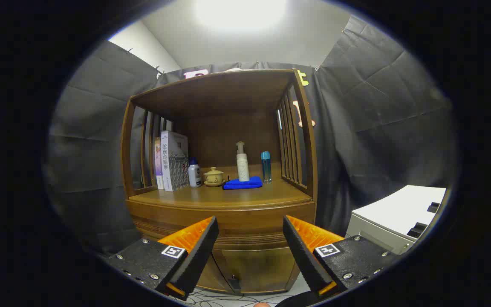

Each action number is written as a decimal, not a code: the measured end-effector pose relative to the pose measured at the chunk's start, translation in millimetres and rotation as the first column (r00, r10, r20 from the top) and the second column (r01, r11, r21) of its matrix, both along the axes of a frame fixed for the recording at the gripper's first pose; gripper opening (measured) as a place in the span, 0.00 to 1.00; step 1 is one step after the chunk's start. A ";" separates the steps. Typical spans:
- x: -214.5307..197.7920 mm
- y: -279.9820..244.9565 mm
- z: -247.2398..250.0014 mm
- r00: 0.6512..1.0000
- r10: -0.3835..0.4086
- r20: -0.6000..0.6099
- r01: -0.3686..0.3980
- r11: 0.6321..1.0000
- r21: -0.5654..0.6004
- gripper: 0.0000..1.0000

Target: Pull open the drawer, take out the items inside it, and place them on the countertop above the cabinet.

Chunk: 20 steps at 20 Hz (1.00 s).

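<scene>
While jaws apart: three bottles [242, 163].

Black creased cloth [377, 106] hangs as the booth's wall on both sides and behind a wooden cabinet [224, 213] with slatted sides and a flat wooden roof. Above the cloth a pale wall [143, 42] and ceiling show, with a bright light [241, 13] overhead. To the cabinet's right stands a white unit [399, 213]. The floor [228, 298] below is pale with thin dark curving lines
</scene>
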State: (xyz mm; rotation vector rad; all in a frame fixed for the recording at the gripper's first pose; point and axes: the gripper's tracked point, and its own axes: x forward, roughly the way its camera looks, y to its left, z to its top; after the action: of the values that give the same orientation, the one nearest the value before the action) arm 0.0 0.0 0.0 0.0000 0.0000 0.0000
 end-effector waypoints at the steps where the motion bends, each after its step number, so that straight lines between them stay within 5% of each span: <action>1: -0.5 1.5 -1.8 1.000 0.005 -0.002 -0.005 1.000 0.003 0.95; 20: 5.7 4.7 -1.6 1.000 0.022 0.021 -0.023 0.999 0.024 0.95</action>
State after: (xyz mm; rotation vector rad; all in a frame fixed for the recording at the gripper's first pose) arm 5.7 4.7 -1.6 0.0245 -0.0202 0.0225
